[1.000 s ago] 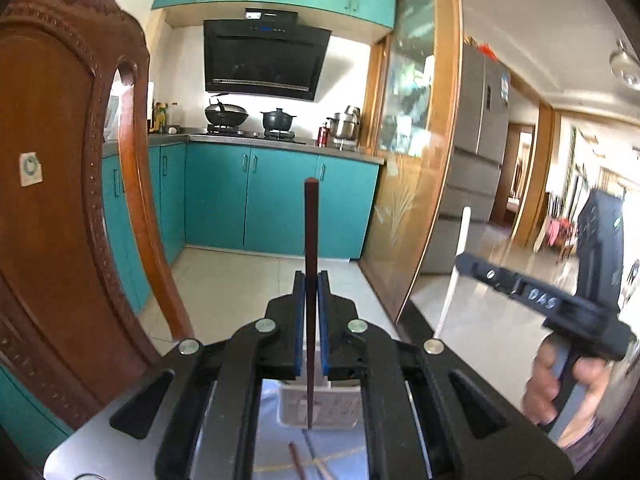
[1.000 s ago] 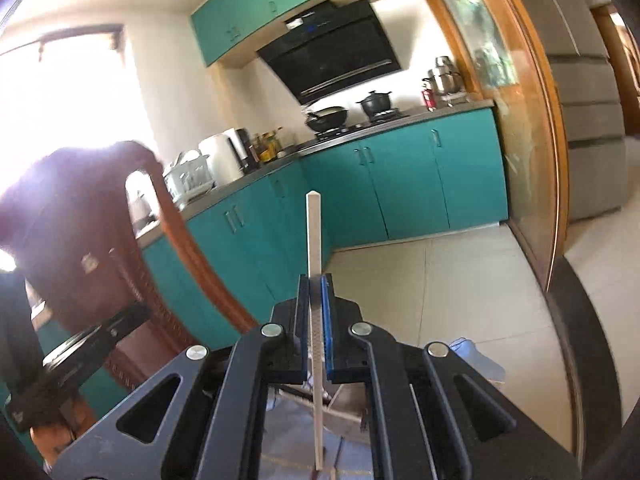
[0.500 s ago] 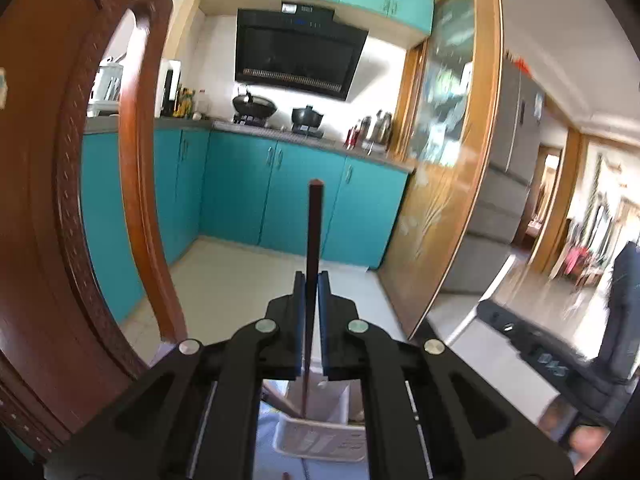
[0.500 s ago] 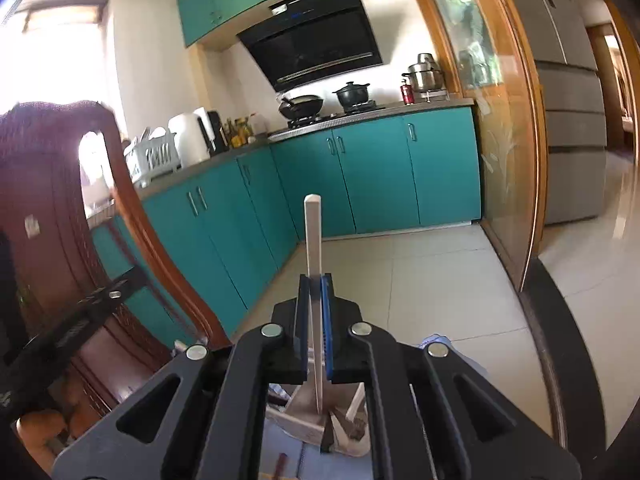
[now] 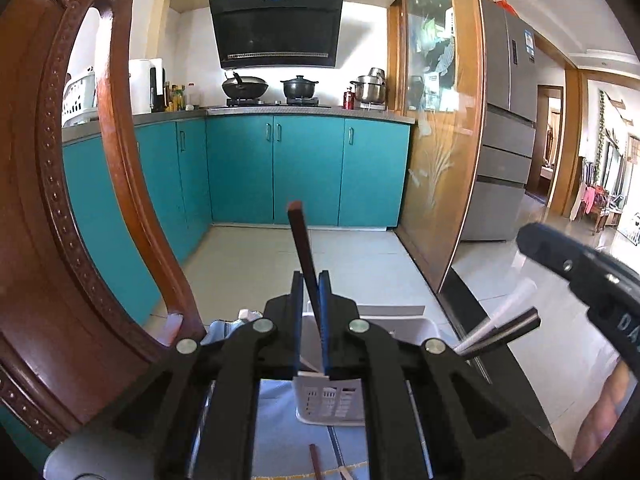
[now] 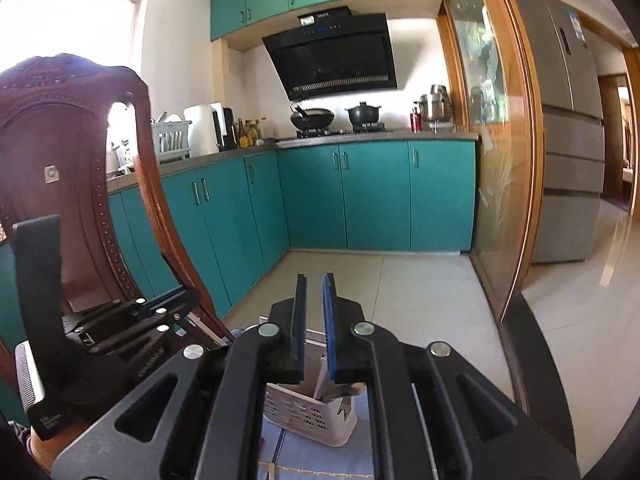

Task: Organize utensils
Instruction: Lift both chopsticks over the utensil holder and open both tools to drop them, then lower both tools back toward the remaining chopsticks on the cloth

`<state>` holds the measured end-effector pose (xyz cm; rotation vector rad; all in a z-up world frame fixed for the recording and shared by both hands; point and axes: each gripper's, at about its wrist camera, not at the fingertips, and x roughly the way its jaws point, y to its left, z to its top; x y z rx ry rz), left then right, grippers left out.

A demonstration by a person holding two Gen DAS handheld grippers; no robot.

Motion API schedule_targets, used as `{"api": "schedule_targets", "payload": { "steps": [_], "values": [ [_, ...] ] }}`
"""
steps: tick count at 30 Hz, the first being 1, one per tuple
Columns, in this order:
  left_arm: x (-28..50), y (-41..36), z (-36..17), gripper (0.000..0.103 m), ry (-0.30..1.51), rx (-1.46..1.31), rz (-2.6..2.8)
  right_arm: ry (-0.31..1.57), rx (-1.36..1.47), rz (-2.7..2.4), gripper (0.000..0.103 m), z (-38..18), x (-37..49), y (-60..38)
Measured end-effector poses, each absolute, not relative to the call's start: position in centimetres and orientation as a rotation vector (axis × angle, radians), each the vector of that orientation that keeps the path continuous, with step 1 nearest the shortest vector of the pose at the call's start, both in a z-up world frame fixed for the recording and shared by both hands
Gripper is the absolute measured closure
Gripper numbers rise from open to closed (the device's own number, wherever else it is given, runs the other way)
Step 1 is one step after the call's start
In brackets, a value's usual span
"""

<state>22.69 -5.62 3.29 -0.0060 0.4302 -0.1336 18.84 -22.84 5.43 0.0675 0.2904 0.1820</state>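
While left tongs [image 5: 311, 276] gape round a brown chopstick [image 5: 303, 244] — right tongs [image 6: 312, 280] gape empty.

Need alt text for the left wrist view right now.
The left claw stands open around a tilted dark brown chopstick whose lower end sits in the white utensil basket. The right claw hovers at right over more chopsticks; a teal kitchen lies beyond.

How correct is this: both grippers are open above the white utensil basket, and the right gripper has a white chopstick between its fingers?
One detail is wrong. The right wrist view shows the right gripper open above the white utensil basket with nothing between its fingers. The left gripper is open too, as you said.
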Motion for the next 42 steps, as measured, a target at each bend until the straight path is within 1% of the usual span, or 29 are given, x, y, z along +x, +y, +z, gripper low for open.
{"api": "schedule_targets", "payload": {
  "steps": [1,3,6,7,8,9,11,12,14,17,19,23,24,25,26,27,28,29,30,35,39,42],
  "values": [
    [22.5,-5.6,3.2,0.095,0.432,-0.003,-0.134,0.276,0.060,0.187,0.093,5.5,18.2,-22.7],
    [21.9,-5.7,3.0,0.094,0.429,0.007,-0.129,0.260,0.049,0.202,0.086,5.6,17.4,-22.5],
    [21.0,-5.5,2.9,0.091,0.416,0.032,-0.114,0.245,0.021,0.247,0.078,5.1,15.6,-22.1],
    [20.7,-5.5,2.9,0.088,0.410,0.039,-0.109,0.245,0.012,0.263,0.076,4.8,15.1,-22.0],
    [20.2,-5.5,2.8,0.083,0.399,0.047,-0.101,0.248,-0.006,0.290,0.071,4.0,14.4,-21.8],
    [19.7,-5.4,2.7,0.081,0.386,0.056,-0.092,0.253,-0.024,0.311,0.066,3.2,13.9,-21.5],
    [18.8,-5.1,2.5,0.076,0.364,0.071,-0.077,0.289,-0.065,0.341,0.061,1.1,13.1,-21.1],
    [18.4,-4.8,2.4,0.075,0.357,0.076,-0.071,0.331,-0.087,0.353,0.060,-0.3,13.1,-20.8],
    [17.6,-4.1,1.9,0.069,0.348,0.069,-0.057,0.461,-0.104,0.373,0.060,-3.3,14.0,-20.3],
    [17.3,-3.0,0.6,0.066,0.379,0.064,-0.049,0.757,-0.085,0.387,0.060,-8.9,16.7,-19.5],
    [17.4,-2.4,-0.5,0.064,0.416,0.066,-0.033,0.901,-0.111,0.356,0.060,-12.1,18.0,-18.6],
    [18.6,-0.8,-3.4,0.064,0.553,0.026,-0.010,1.017,-0.139,0.335,0.060,-15.3,19.2,-17.5],
    [18.8,-0.6,-3.8,0.064,0.575,0.013,-0.012,1.029,-0.152,0.321,0.060,-15.8,19.2,-17.2],
    [19.1,-0.2,-4.1,0.062,0.601,-0.003,-0.014,1.042,-0.166,0.314,0.065,-16.2,19.4,-16.9],
    [19.4,0.0,-4.6,0.062,0.628,-0.020,-0.013,1.051,-0.171,0.321,0.069,-16.5,19.4,-16.7],
    [19.5,0.2,-5.1,0.060,0.644,-0.027,-0.011,1.058,-0.164,0.333,0.078,-16.7,19.5,-16.4],
    [19.7,0.3,-5.6,0.060,0.667,-0.028,-0.007,1.052,-0.174,0.318,0.081,-16.6,19.6,-16.2],
    [19.9,0.4,-5.9,0.060,0.680,-0.024,-0.003,1.044,-0.190,0.301,0.090,-16.5,19.7,-15.9],
    [20.0,0.4,-6.3,0.060,0.695,-0.019,0.003,1.041,-0.191,0.295,0.094,-16.6,19.7,-15.8],
    [20.1,0.1,-7.6,0.057,0.751,0.001,0.003,1.073,-0.077,0.251,0.096,-16.5,19.8,-17.4],
    [19.9,-0.2,-8.3,0.055,0.790,0.017,-0.006,1.098,0.041,0.184,0.097,-16.2,20.0,-20.3],
    [19.9,-0.5,-9.0,0.054,0.818,0.034,-0.008,1.107,0.080,0.174,0.097,-16.3,19.8,-21.3]
  ]
}}
